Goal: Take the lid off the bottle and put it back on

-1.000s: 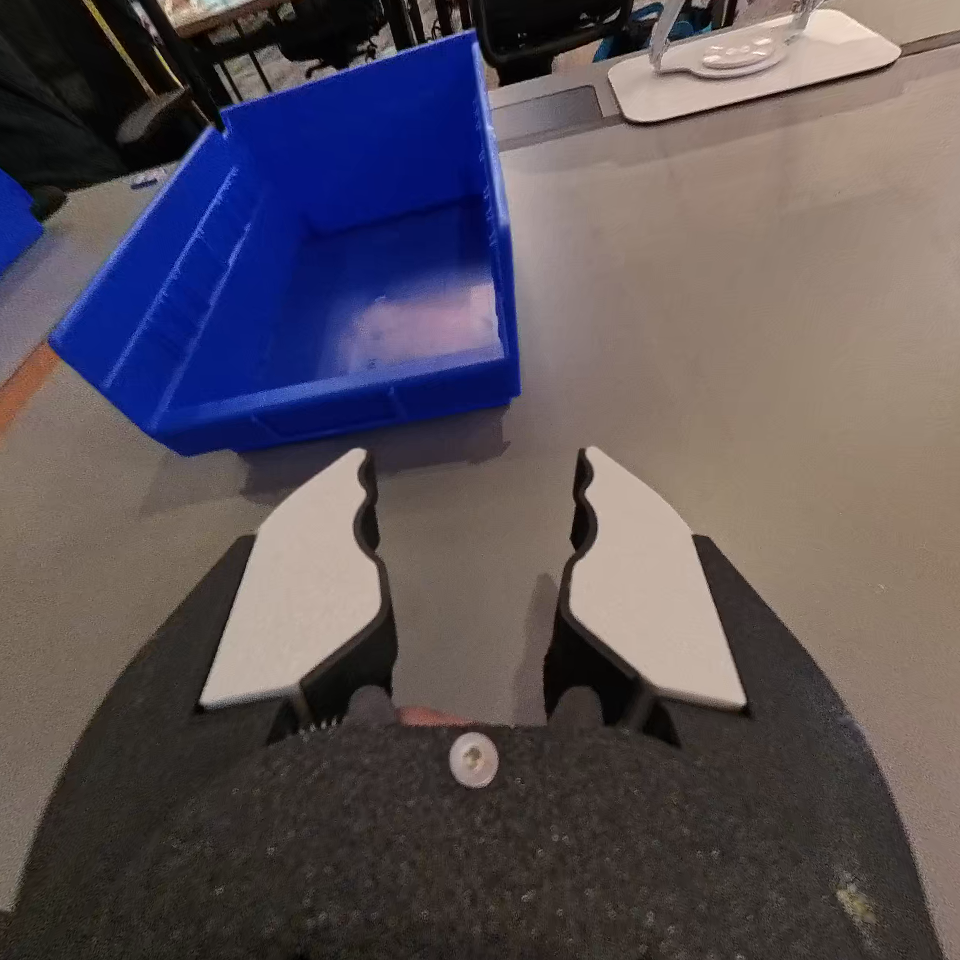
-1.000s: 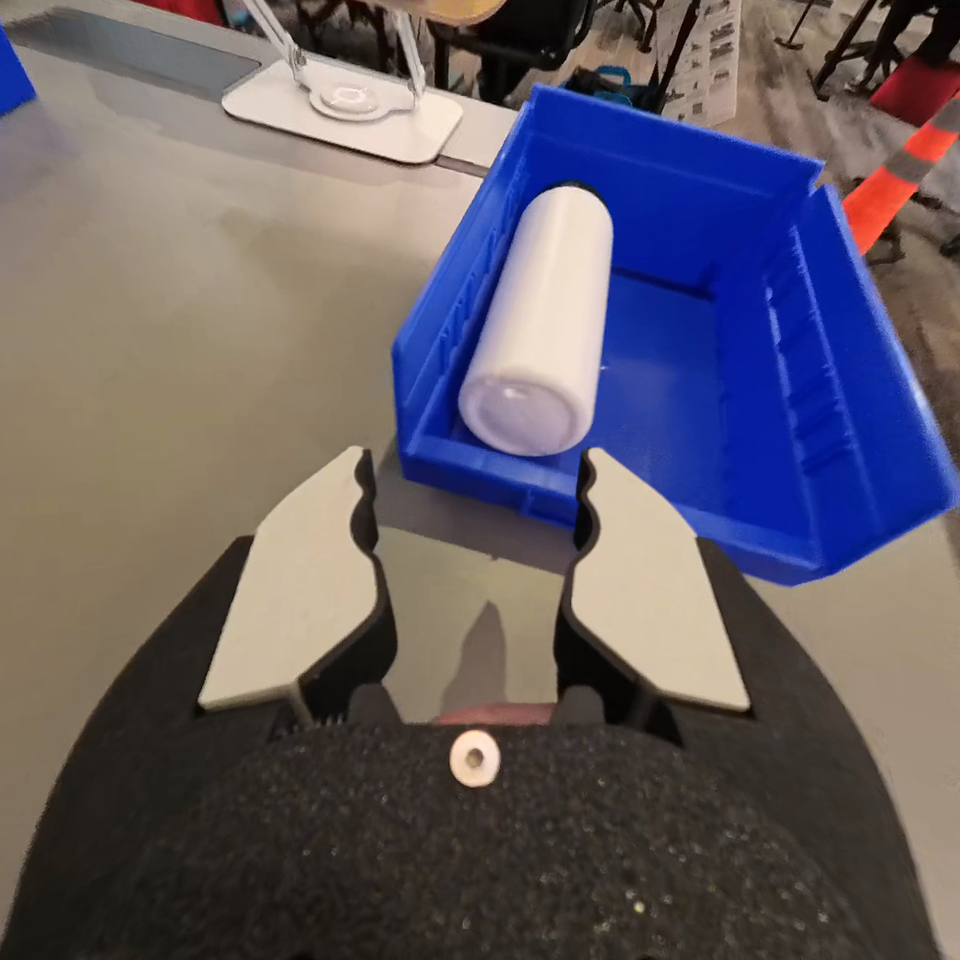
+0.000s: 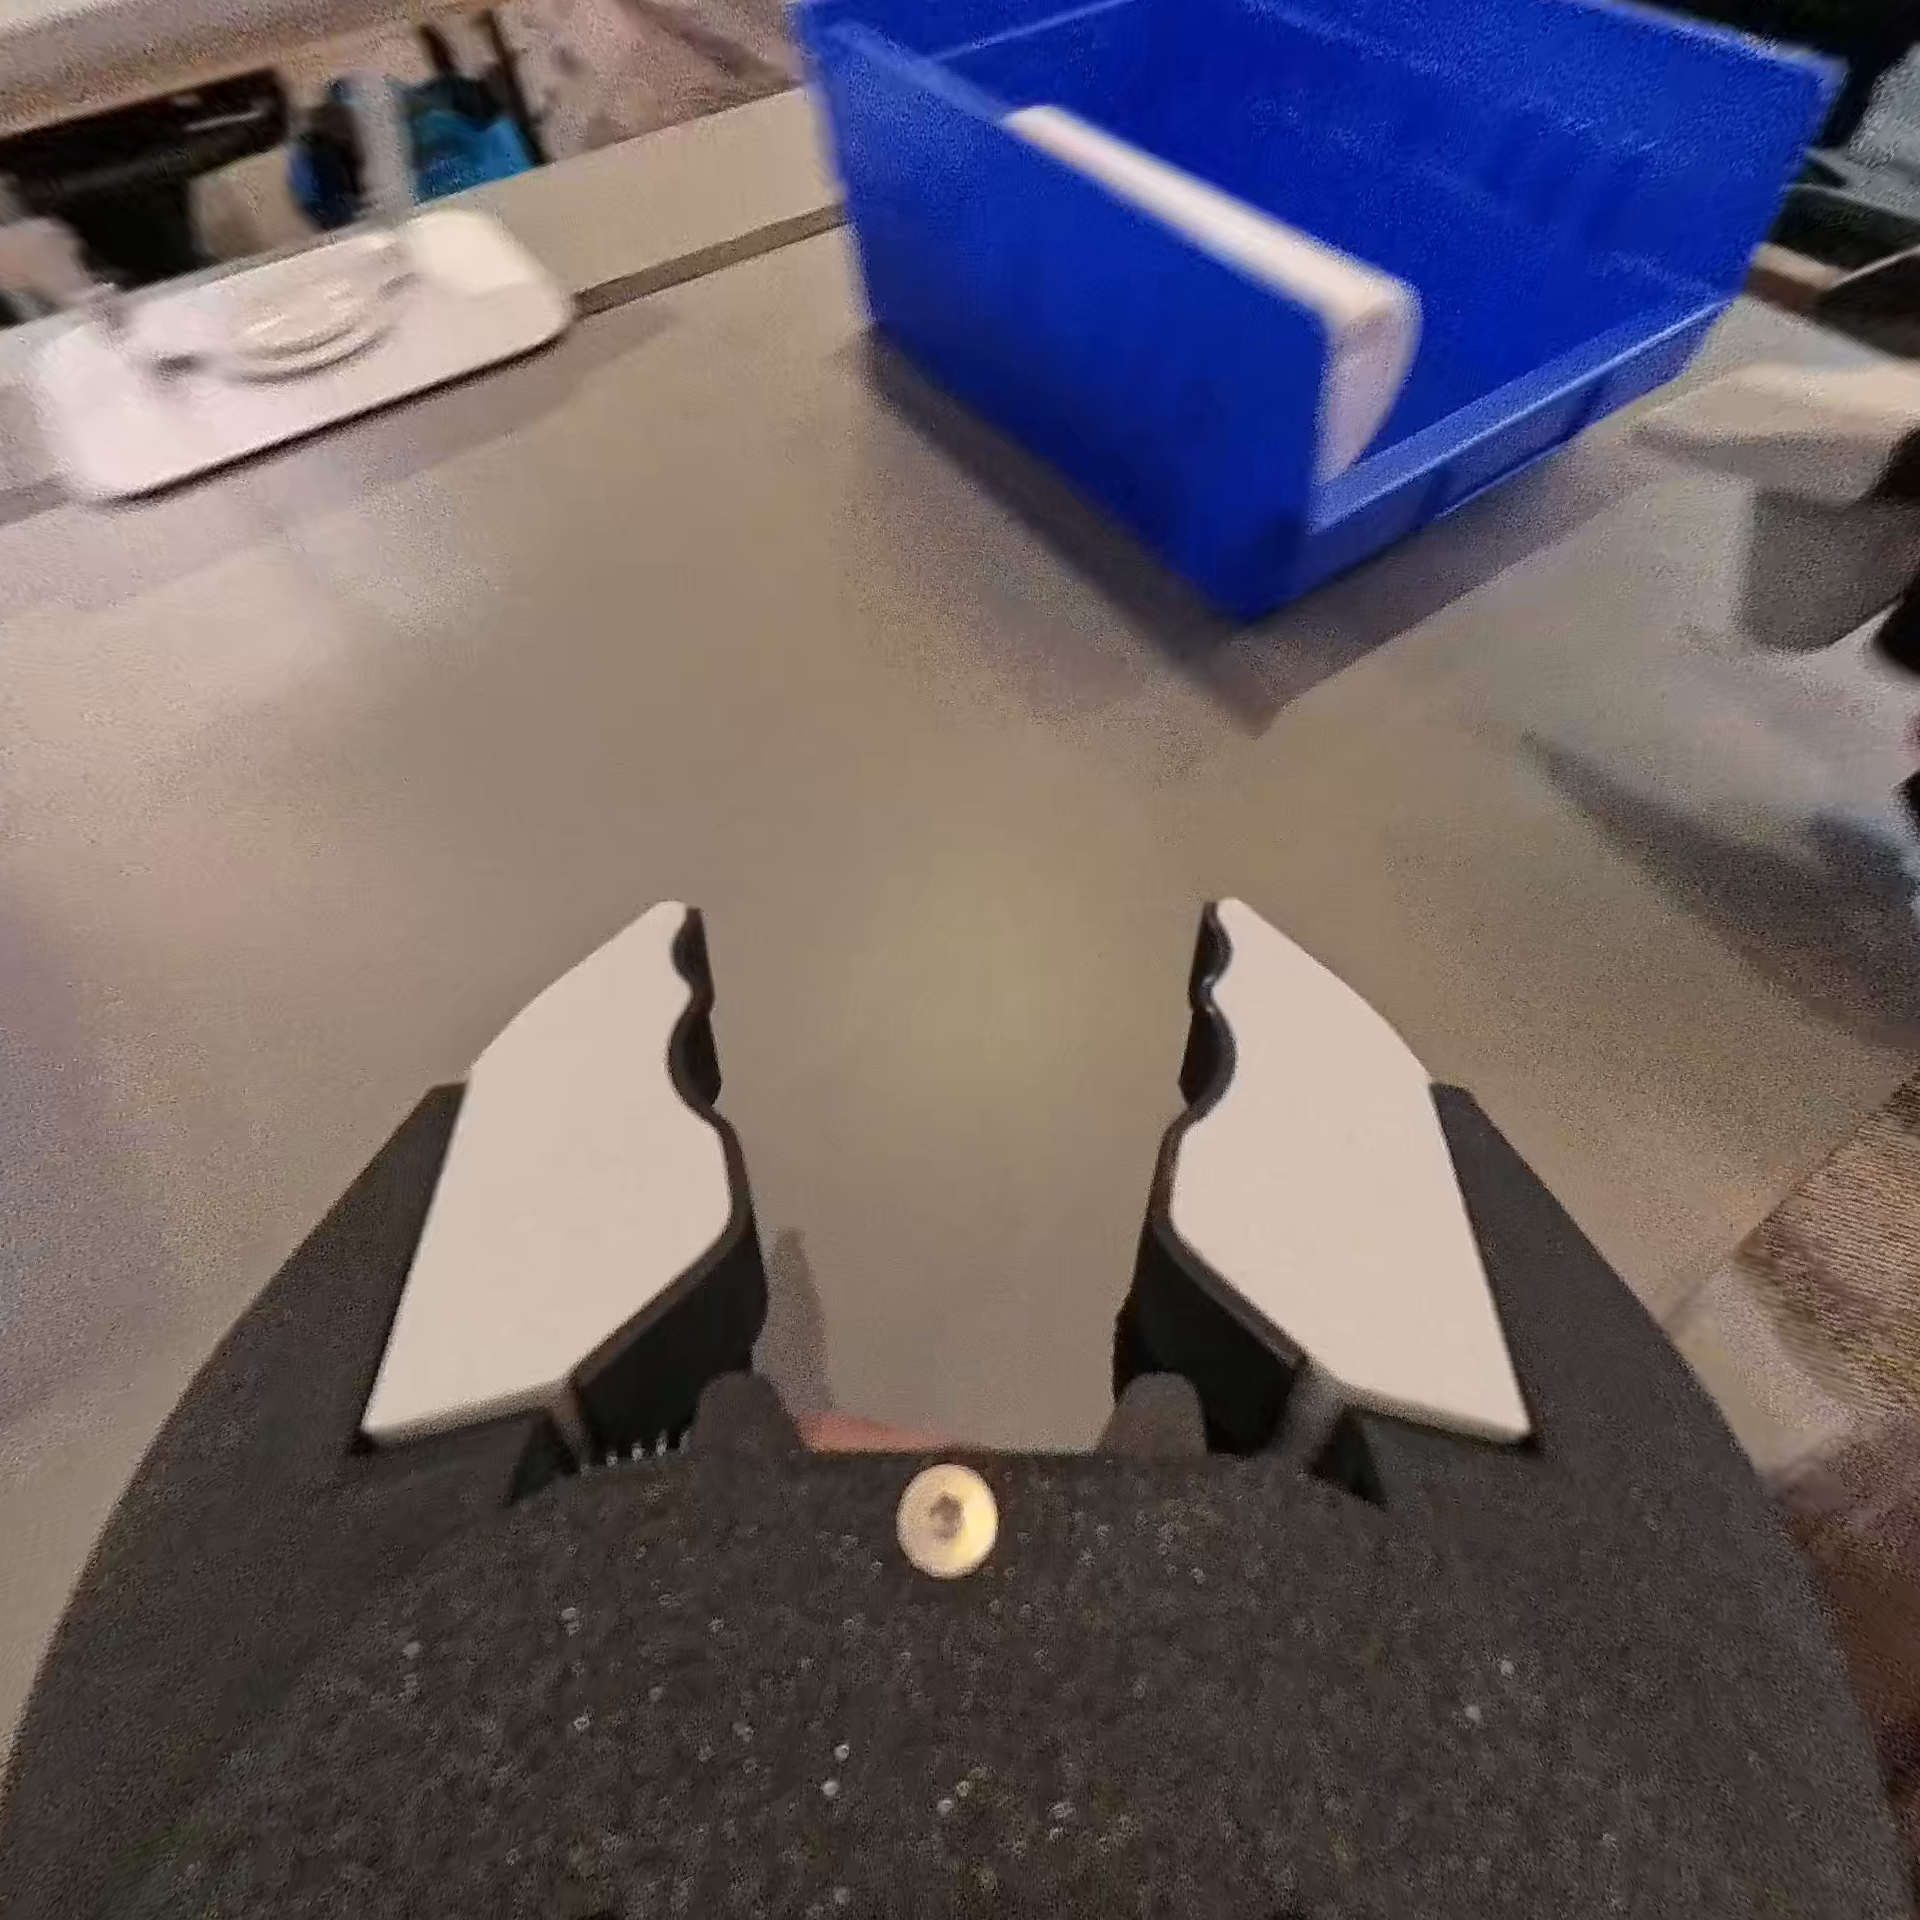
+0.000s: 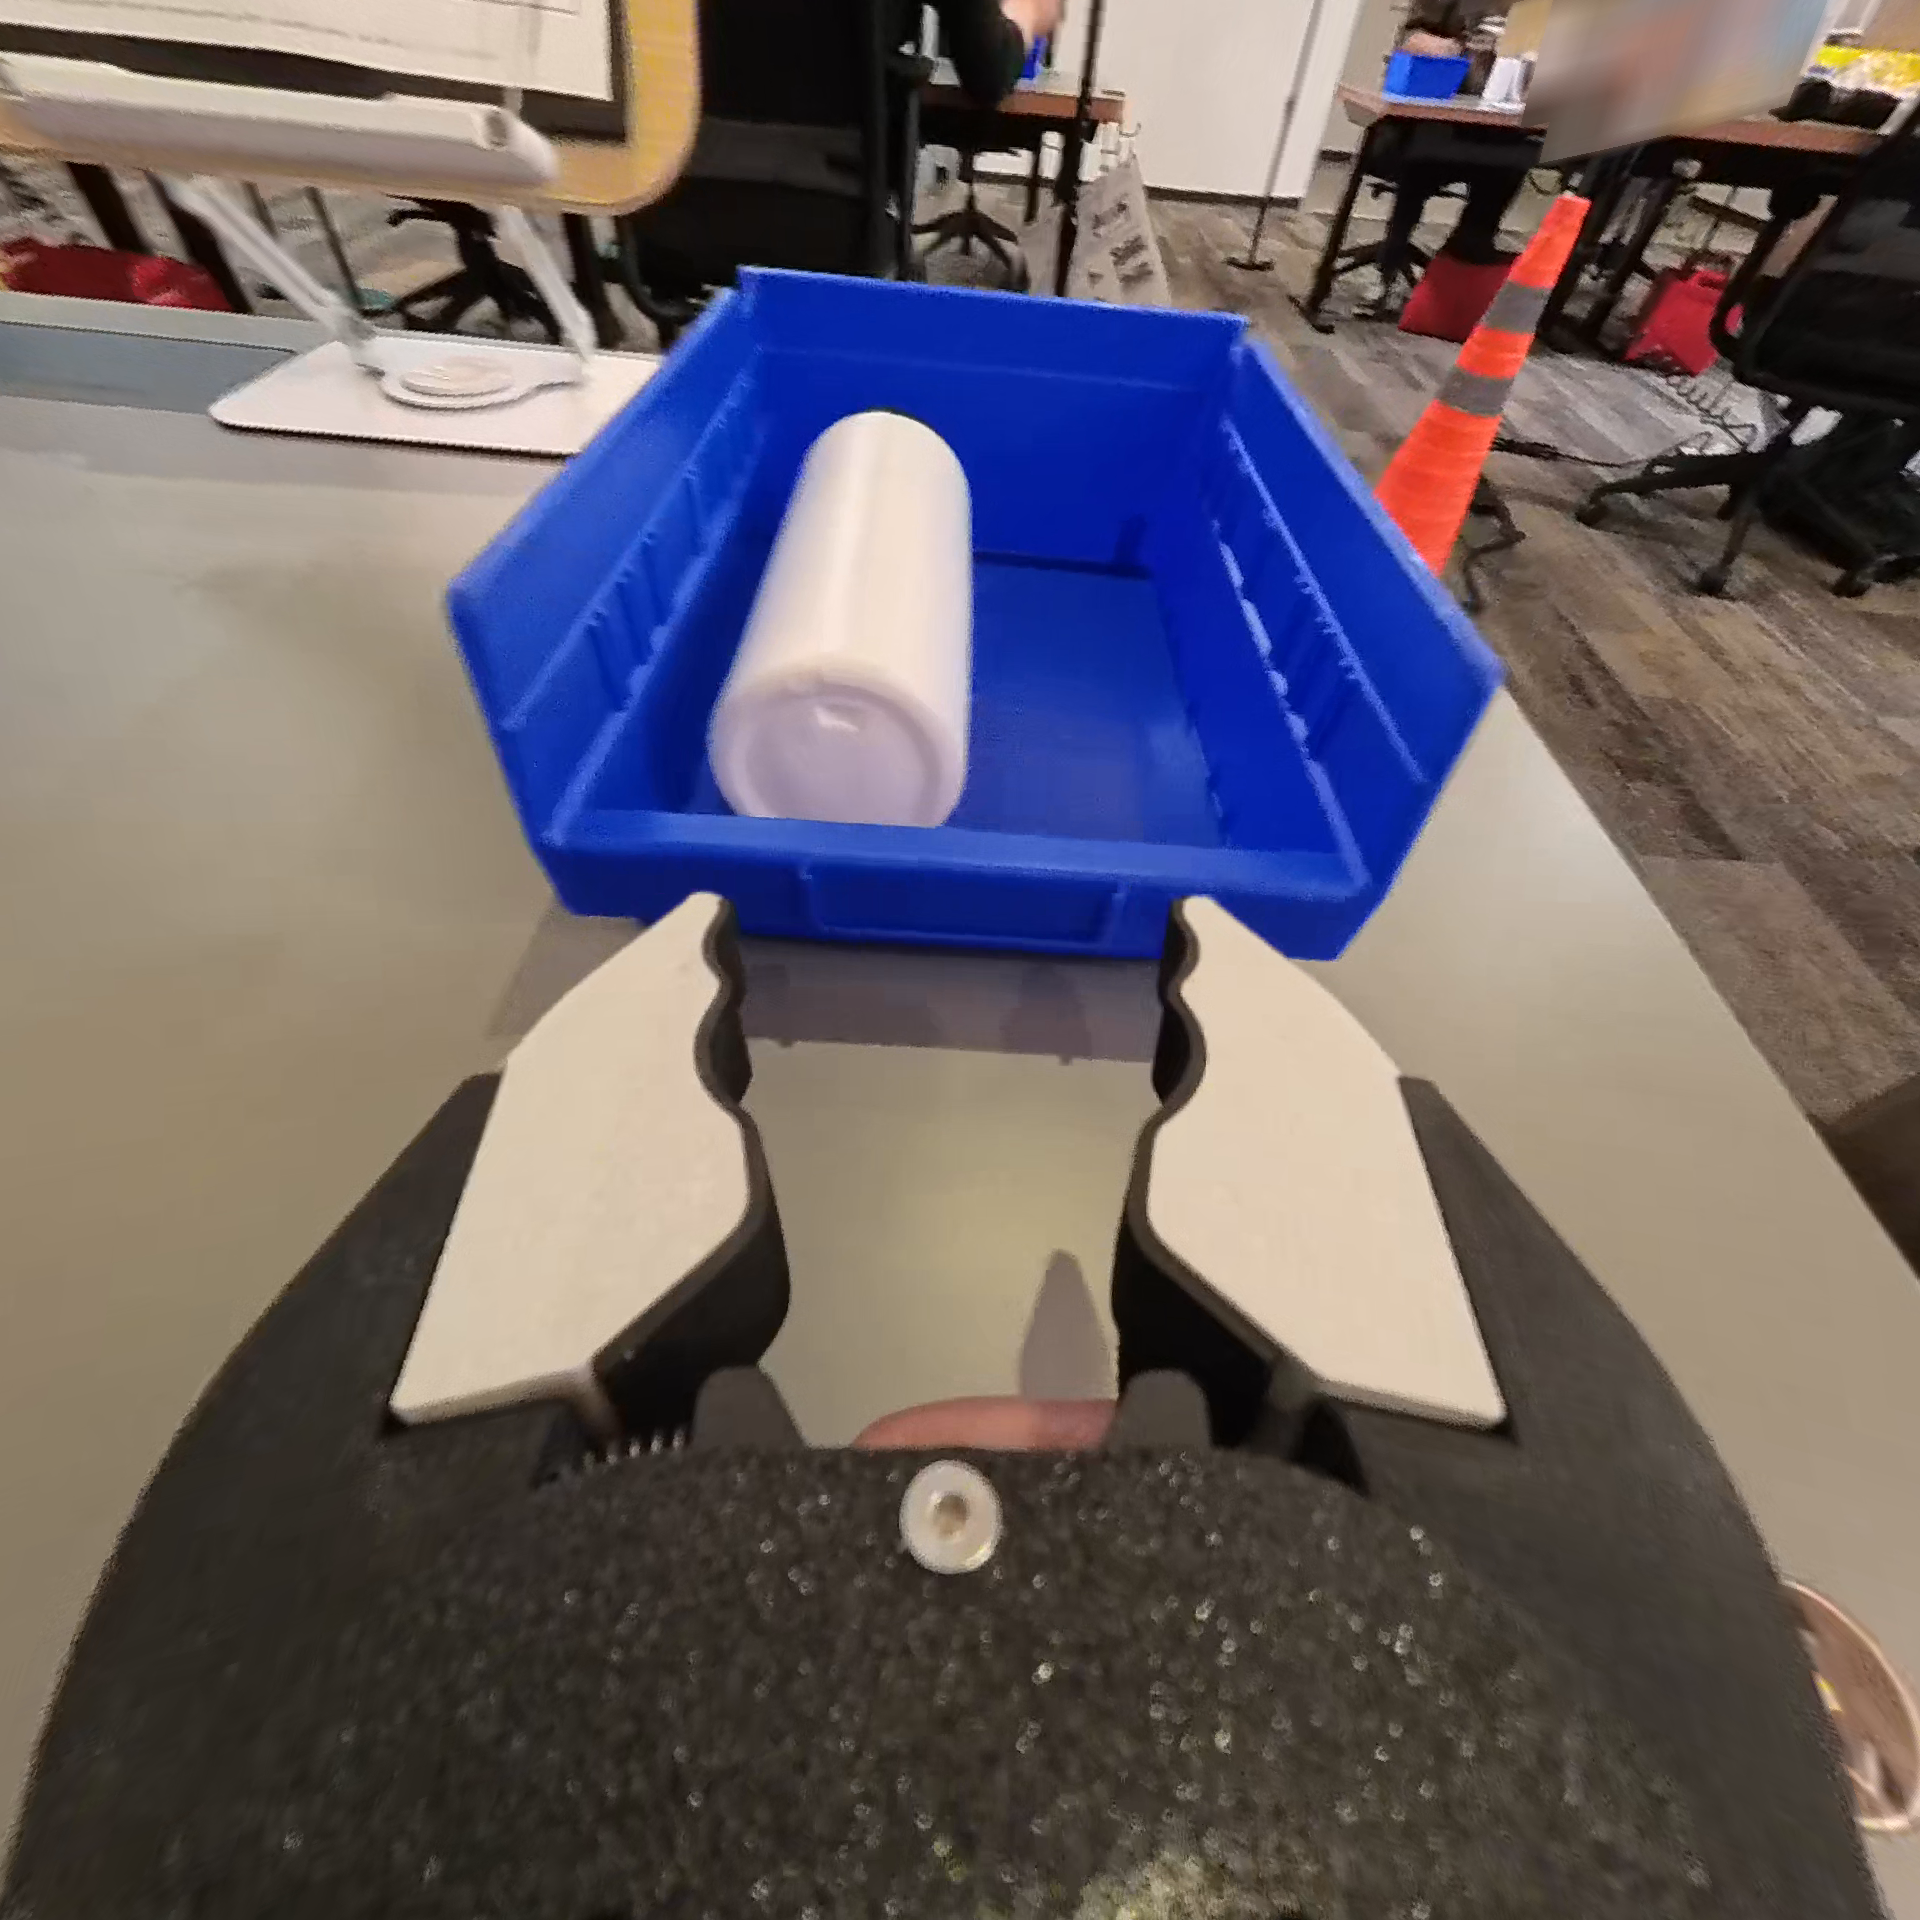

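A white bottle (image 4: 862, 623) lies on its side in a blue bin (image 4: 1340, 665), its flat base toward me; its far end with the lid is hidden. My right gripper (image 4: 951, 925) is open with nothing between its pads, just in front of the bin's near wall. In the left wrist view the same bin (image 3: 1091, 343) stands at the upper right with the bottle (image 3: 1247, 270) showing over its wall. My left gripper (image 3: 951, 925) is open wide with nothing between its pads, over bare grey table (image 3: 623, 727), well short of the bin. This view is blurred.
A white stand base (image 4: 416, 400) sits at the back left of the table; it also shows in the left wrist view (image 3: 270, 353). The table's right edge (image 4: 1662, 935) runs close beside the bin. An orange cone (image 4: 1475, 384) stands on the floor beyond.
The left gripper swung right, away from another blue bin, toward the bin with the bottle, and its jaws opened wider. The right gripper squared up to the bin's front and tilted up.
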Tool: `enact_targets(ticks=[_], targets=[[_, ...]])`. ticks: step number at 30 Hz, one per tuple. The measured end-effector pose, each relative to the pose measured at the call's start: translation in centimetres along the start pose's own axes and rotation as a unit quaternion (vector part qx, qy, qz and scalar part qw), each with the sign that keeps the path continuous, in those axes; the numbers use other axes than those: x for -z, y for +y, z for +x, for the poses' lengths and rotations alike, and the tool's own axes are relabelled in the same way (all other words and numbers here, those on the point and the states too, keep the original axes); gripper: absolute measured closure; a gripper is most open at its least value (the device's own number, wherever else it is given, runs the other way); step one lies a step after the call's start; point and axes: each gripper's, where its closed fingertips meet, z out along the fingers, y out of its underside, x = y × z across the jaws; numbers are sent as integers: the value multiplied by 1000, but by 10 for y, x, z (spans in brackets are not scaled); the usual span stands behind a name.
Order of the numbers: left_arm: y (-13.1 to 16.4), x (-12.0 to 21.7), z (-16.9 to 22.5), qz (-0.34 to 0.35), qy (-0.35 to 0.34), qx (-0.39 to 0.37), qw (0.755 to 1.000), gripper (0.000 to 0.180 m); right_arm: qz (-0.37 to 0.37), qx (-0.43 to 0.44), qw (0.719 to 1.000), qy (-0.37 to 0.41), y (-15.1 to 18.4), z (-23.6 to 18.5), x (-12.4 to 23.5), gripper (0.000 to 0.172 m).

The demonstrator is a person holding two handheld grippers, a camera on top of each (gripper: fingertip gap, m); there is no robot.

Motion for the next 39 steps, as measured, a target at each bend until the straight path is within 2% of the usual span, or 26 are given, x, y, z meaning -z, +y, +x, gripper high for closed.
enact_targets(ticks=[3, 6, 7, 8, 9, 11, 15, 17, 20, 21, 22, 23, 24, 25, 26, 29, 33, 39], targets=[[-44, -77, 49, -15, 26, 9, 1000, 97, -9, -10, 1000, 23, 4, 19, -2, 94], [-62, -148, 69, -67, 38, 60, 995, 96, -12, -41, 999, 33, 8, 32, -1, 92], [-66, -163, 72, -75, 44, 80, 993, 99, -12, -50, 998, 35, 10, 35, -1, 92], [-71, -173, 74, -74, 52, 102, 991, 109, -14, -56, 998, 35, 11, 38, -1, 92], [-75, -179, 75, -71, 56, 125, 988, 126, -17, -60, 997, 35, 13, 40, -1, 92], [-75, -181, 70, -70, 35, 152, 985, 136, -21, -70, 997, 41, 15, 45, -1, 91], [-62, -158, 52, -59, -69, 121, 988, 168, -28, -85, 994, 66, 17, 55, -3, 90], [-54, -140, 52, -44, -77, 135, 987, 175, -33, -94, 992, 80, 17, 59, -4, 90], [-41, -118, 60, -35, -54, 150, 987, 174, -44, -97, 992, 63, 18, 48, -9, 87], [-38, -112, 60, -36, -58, 141, 988, 174, -43, -106, 993, 33, 16, 37, -9, 94], [-34, -105, 57, -40, -67, 134, 988, 175, -48, -123, 991, 14, 15, 29, -6, 118], [-30, -99, 53, -44, -72, 134, 987, 175, -55, -144, 988, 16, 16, 27, -2, 135], [-26, -92, 48, -44, -69, 140, 987, 175, -55, -160, 985, 30, 16, 30, 4, 159], [-22, -86, 44, -44, -62, 145, 986, 175, -47, -145, 988, 19, 11, 26, 8, 168], [-18, -79, 39, -42, -62, 144, 987, 175, -50, -130, 990, 10, 10, 19, 10, 168], [-9, -51, 13, -26, -88, 141, 986, 175, -33, -100, 994, 7, -3, -15, 16, 168], [-7, -2, -50, -1, -122, 136, 983, 175, 12, -87, 996, -27, -37, -85, 17, 168], [18, 47, -161, -4, -169, 148, 974, 176, 8, -68, 996, -60, -62, -206, -16, 168]])
